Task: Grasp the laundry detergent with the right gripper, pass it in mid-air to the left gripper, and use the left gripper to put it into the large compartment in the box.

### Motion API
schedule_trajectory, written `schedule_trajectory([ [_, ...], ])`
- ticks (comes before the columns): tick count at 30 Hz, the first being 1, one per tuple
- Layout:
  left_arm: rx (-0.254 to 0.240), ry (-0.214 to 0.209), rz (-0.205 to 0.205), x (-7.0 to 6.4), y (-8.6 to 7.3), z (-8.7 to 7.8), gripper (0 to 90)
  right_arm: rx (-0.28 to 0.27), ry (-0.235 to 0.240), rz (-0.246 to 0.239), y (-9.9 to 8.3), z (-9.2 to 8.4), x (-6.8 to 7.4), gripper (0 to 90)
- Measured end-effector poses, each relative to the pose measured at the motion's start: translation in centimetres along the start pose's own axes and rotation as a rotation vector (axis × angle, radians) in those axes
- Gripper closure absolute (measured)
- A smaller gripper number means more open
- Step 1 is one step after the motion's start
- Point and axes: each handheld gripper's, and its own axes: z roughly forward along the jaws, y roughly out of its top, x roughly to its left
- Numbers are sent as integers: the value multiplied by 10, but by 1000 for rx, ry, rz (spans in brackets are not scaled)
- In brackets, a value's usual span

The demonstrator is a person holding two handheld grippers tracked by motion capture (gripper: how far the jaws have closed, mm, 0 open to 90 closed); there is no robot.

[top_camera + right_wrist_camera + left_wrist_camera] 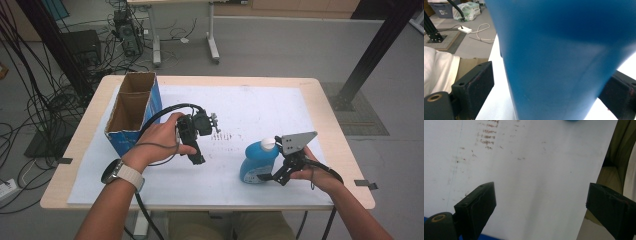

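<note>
Right gripper (267, 176) has its jaws set around the blue bottle (257, 162) standing on the counter (200, 195), not yet clamped; left gripper (199, 161) hangs unclenched, empty. Lifting remains.

Box (132, 107) far left on table (320, 107), bottle (257, 161) near right
</note>
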Motion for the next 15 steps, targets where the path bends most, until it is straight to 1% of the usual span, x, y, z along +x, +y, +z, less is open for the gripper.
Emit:
schedule_trajectory([
  [9, 1, -1, -4, 1, -1, 0, 97, -21, 1, 7, -3, 2, -1, 147],
  [15, 1, -2, -2, 0, -1, 1, 98, -41, 4, 10, -5, 2, -1, 209],
])
